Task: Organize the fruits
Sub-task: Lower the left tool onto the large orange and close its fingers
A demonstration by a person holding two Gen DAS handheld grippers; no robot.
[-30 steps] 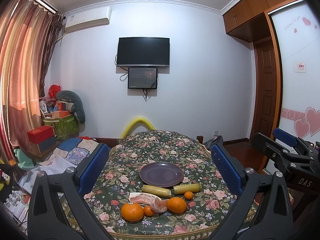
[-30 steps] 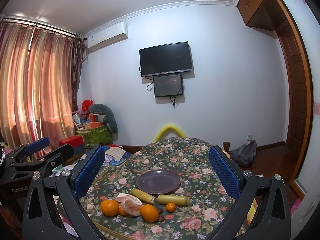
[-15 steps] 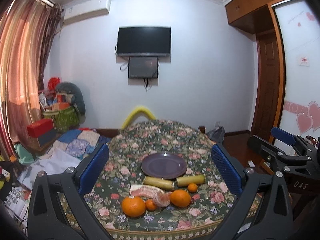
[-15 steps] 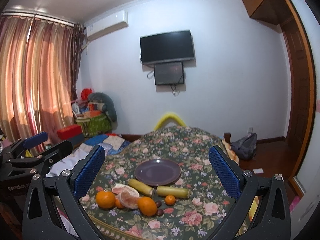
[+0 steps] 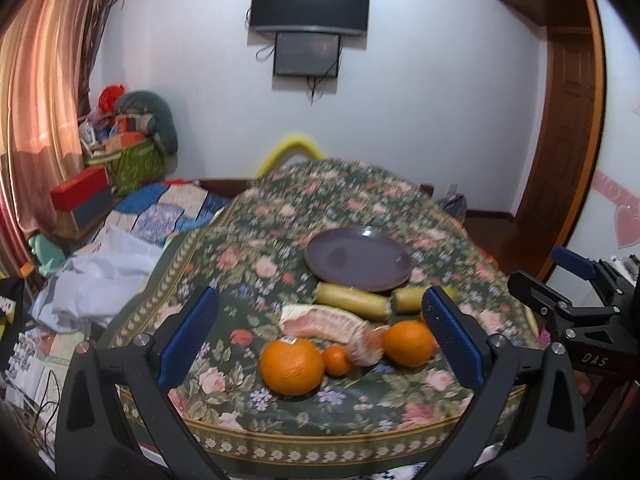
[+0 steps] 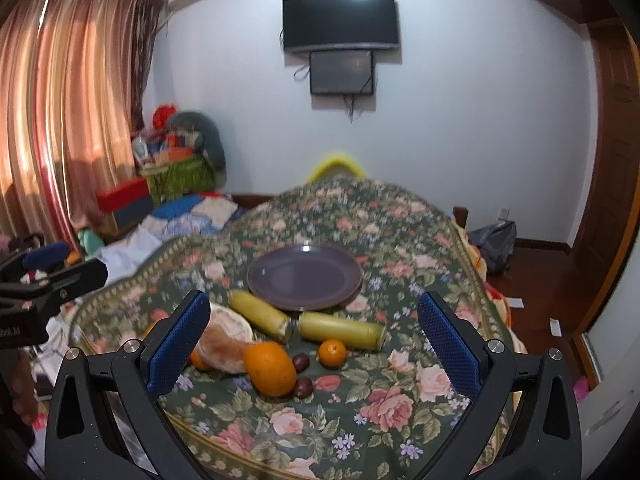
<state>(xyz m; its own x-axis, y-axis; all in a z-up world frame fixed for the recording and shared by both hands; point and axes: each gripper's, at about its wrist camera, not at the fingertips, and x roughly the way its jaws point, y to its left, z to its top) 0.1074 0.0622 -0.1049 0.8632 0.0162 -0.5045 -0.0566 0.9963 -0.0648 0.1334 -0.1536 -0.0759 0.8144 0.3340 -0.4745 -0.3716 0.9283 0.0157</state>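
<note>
A purple plate lies empty on the floral table. In front of it lie two yellow corn pieces, pomelo pieces, a large orange, a second orange, small tangerines and two dark small fruits. My left gripper is open and empty, above the table's near edge before the oranges. My right gripper is open and empty, over the fruit cluster.
The table's front edge is just under both grippers. Piled cloth and boxes lie on the left by the curtain. A yellow chair back stands behind the table. A door is at the right.
Both grippers have moved forward and down toward the table; the fruits and plate appear larger and closer. Both stay open and empty. Nothing on the table has moved.
</note>
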